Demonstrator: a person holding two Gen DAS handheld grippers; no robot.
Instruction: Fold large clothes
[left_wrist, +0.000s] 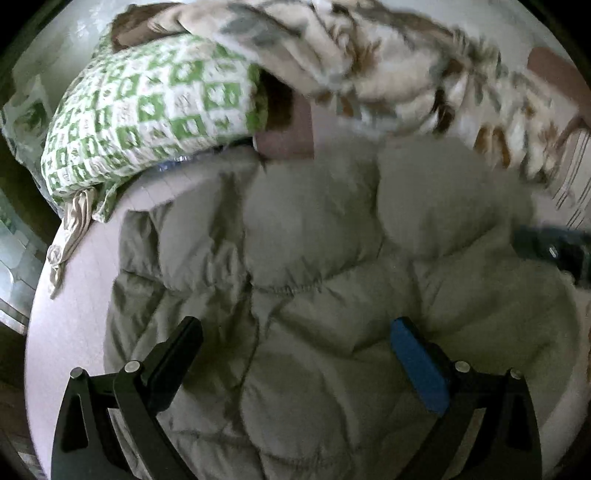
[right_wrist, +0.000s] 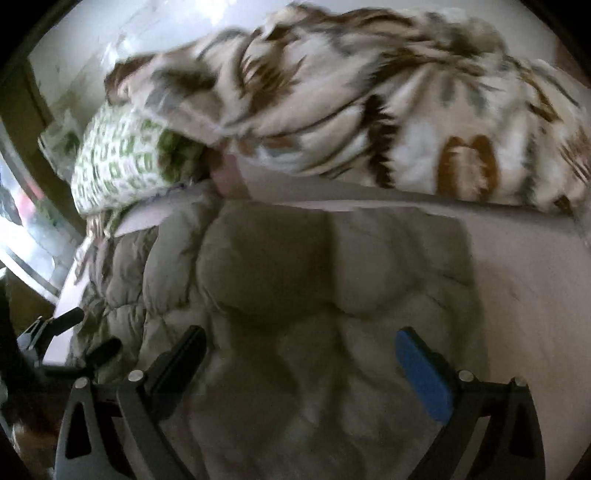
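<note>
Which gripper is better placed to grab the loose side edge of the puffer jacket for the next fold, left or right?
Probably the left gripper. It hangs open over the grey puffer jacket, whose loose, rumpled edge lies just beside it, while the right gripper hovers open over the jacket's middle.

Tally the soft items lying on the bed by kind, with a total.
Puffer jacket, grey-green quilted: 1
Pillow, green-and-white check: 1
Blanket, cream with brown pattern: 1
Small beige cloth by the pillow, kind unclear: 1
Total: 4
</note>
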